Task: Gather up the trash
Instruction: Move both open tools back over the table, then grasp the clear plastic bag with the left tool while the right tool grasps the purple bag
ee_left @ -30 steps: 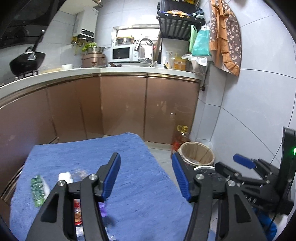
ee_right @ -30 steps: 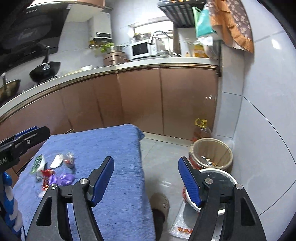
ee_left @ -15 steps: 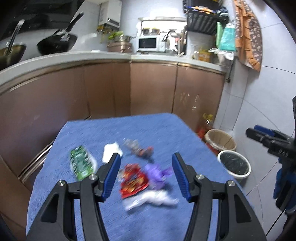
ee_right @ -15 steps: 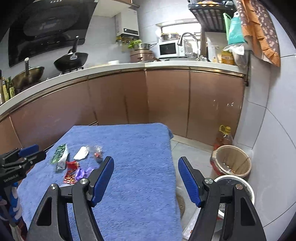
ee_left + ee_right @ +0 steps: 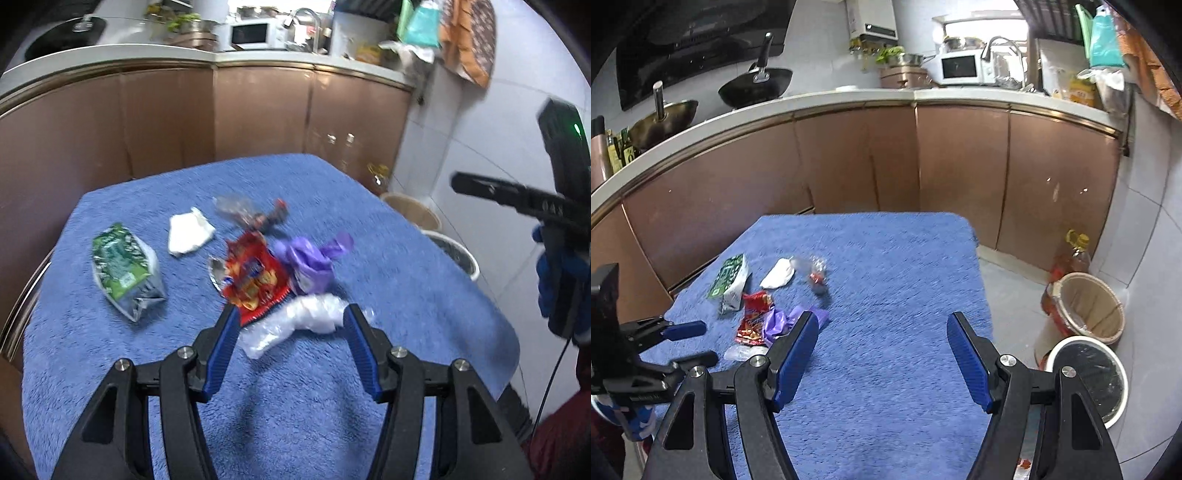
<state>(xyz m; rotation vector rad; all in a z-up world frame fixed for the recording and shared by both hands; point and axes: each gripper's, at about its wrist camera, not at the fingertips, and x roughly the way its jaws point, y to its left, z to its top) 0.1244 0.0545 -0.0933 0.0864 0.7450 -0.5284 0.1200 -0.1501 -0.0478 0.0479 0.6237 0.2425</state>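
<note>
tilting down over the table (image 5: 424,295), the left tongs (image 5: 290,317) stand apart, empty, straddling a clear wrapper (image 5: 306,317) near the left edge beside the red packet (image 5: 255,277). right tongs (image 5: 882,325) gape empty over the bare middle; bins (image 5: 1086,306) on floor past the right edge.

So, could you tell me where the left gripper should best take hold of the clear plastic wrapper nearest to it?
Probably at the bunched, raised end of the clear plastic wrapper, coming from above and from the near side. That end stands higher off the blue cloth than the flat tail, and the open left gripper already straddles it. The red snack bag overlaps its far edge.
</note>
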